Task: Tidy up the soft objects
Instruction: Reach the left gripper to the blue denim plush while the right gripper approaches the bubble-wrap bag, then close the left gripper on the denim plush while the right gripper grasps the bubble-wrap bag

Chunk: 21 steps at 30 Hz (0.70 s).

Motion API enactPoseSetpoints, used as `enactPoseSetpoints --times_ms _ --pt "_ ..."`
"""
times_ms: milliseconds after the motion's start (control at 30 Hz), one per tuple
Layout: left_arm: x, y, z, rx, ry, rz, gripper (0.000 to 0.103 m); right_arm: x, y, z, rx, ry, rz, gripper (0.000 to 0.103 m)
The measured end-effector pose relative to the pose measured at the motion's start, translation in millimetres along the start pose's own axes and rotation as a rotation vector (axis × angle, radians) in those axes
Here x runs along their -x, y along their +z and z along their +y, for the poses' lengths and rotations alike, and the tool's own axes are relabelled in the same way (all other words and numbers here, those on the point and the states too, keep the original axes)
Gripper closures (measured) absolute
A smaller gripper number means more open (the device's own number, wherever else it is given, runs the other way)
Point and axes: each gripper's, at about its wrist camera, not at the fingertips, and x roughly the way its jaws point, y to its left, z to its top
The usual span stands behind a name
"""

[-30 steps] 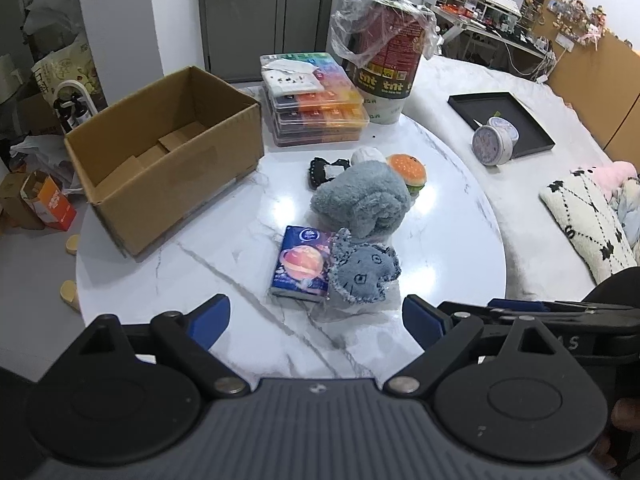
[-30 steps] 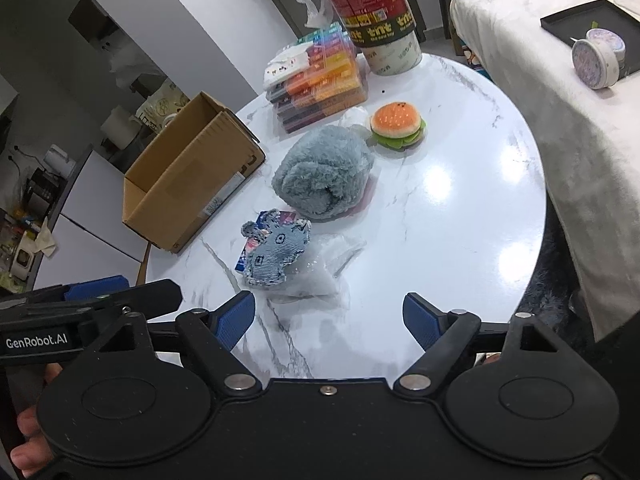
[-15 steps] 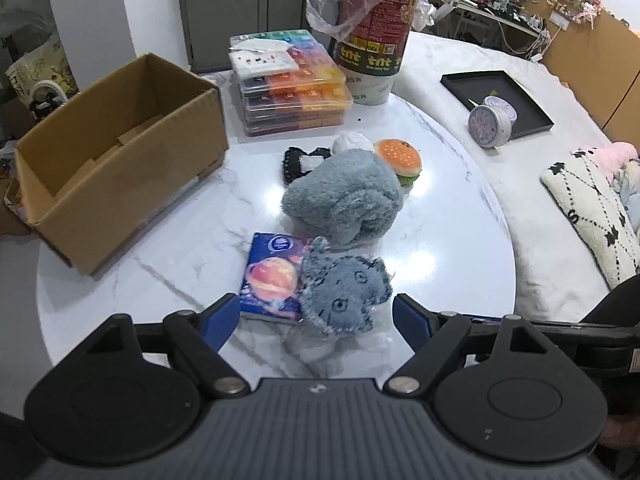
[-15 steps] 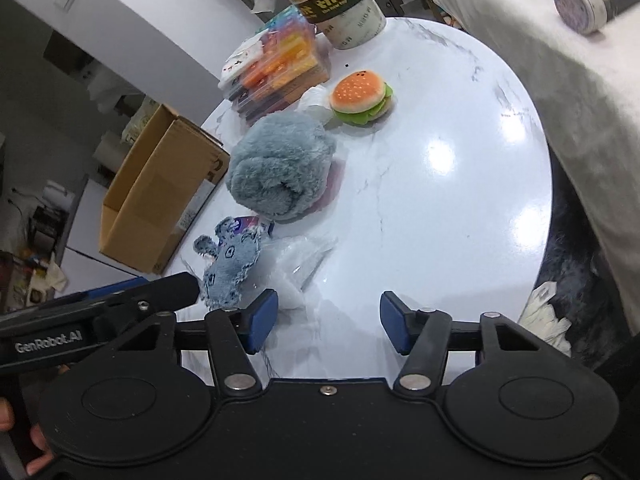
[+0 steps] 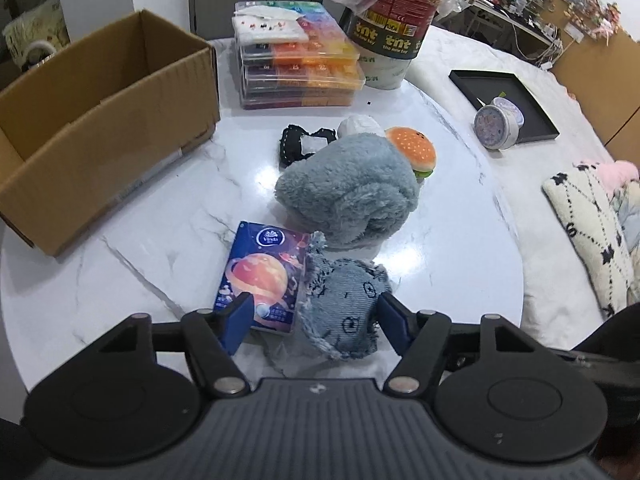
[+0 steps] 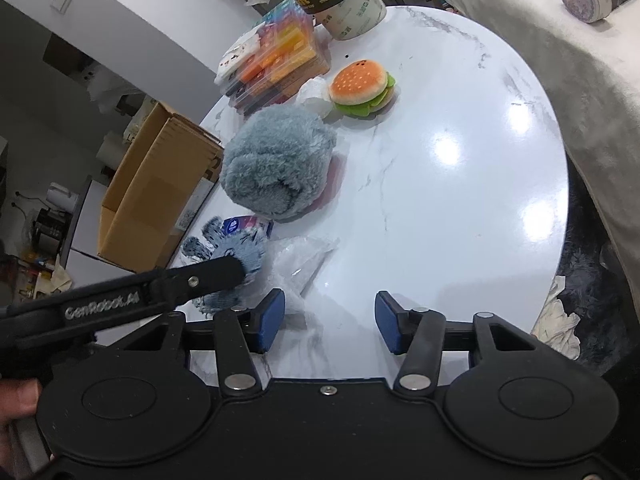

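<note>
since its blue pads stand spread with the denim plush toy point(image 5: 344, 312) lying on the table between them and not yet squeezed, the left gripper point(image 5: 316, 322) looks set to close on that toy, which sits just beside a tissue pack point(image 5: 262, 276) that the left pad partly overlaps, so that pad may catch the pack. the right gripper point(image 6: 330, 322) hangs released and empty above bare marble table point(image 6: 460, 208) near its front edge, with crinkled clear plastic point(image 6: 298, 264) by its left pad. beyond lie the grey fluffy plush point(image 5: 348, 188) and burger plush point(image 5: 412, 150), and the open cardboard box point(image 5: 100, 120) at the left rim seems the likely place for them, the marble between looking free.
</note>
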Motion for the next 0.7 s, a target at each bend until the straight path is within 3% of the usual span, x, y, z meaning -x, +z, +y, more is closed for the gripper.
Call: enactPoseSetpoints --times_ms 100,167,200,700 --pt "-3 0 -1 0.002 -0.021 -0.004 0.05 -1 -1 2 0.014 -0.006 0.002 0.052" --pt "-3 1 -1 0.019 -0.047 -0.004 0.071 -2 -1 4 0.027 -0.004 0.002 0.052" --pt "-3 1 -1 0.027 -0.056 -0.006 0.074 -2 -1 5 0.036 -0.002 0.002 0.052" --pt "19 2 12 0.097 -0.101 -0.056 0.081 -14 0 28 0.117 0.007 -0.005 0.045"
